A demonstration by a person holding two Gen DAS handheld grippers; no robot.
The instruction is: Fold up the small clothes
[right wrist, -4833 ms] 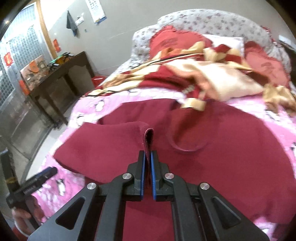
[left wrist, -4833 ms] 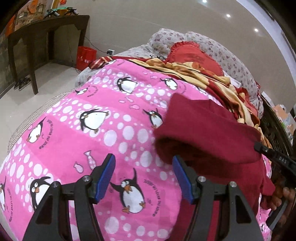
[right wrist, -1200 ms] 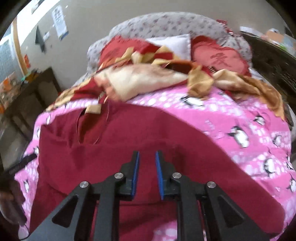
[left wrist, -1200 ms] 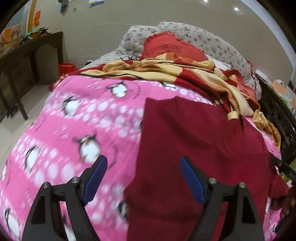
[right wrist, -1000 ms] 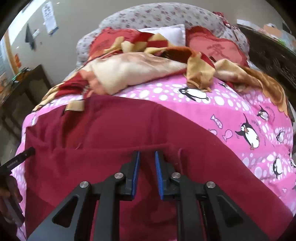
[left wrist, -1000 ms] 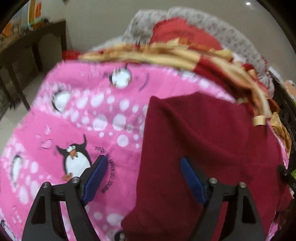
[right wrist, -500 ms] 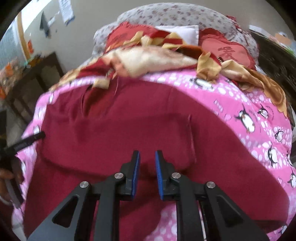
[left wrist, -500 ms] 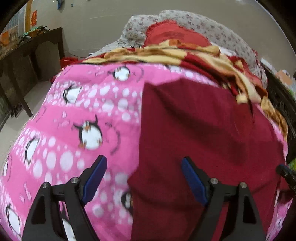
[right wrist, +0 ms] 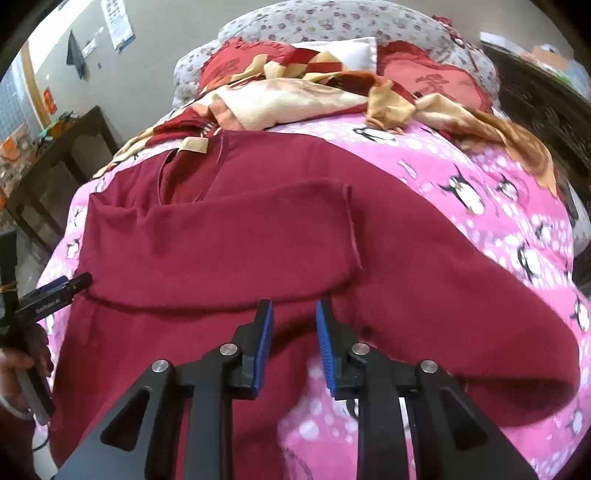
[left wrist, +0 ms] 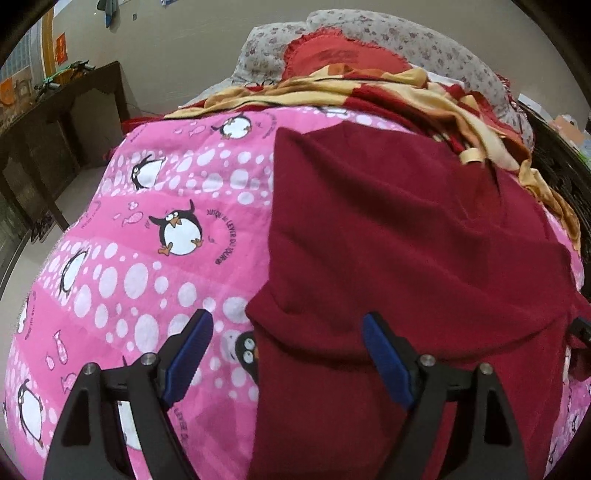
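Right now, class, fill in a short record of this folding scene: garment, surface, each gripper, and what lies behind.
garment: dark red top, one sleeve folded across its body, the other sleeve still spread out
surface: pink penguin bedspread
left gripper: open wide, above the garment's edge, holding nothing
right gripper: jaws have just been opening, no cloth between them
behind: red and cream blanket, floral pillows

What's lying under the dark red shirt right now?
The dark red shirt lies spread on the pink penguin quilt, one sleeve folded across its body. The quilt shows around its edges; anything else beneath it is covered.
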